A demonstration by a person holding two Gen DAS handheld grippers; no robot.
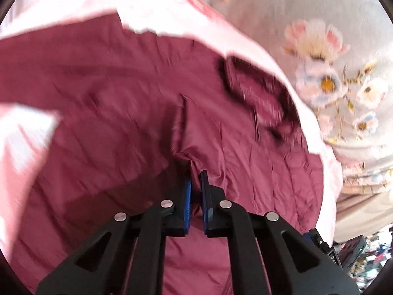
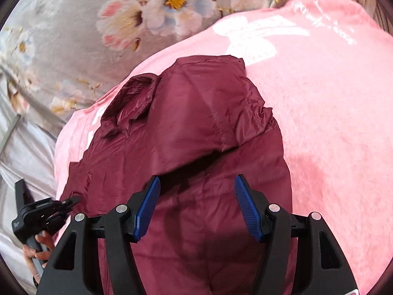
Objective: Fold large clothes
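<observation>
Left gripper (image 1: 195, 175) pinches our jacket (image 1: 122, 86) fold to drag it | right gripper (image 2: 196, 186) spread, empty, above it.

Support surface: bed covered by a grey sheet (image 2: 61, 56) with a printed flower pattern. Directly on the sheet lies a pink fleece blanket (image 2: 331, 113) with white markings, spread flat. A maroon jacket (image 2: 196, 123) rests on the blanket, collar toward the sheet.
</observation>
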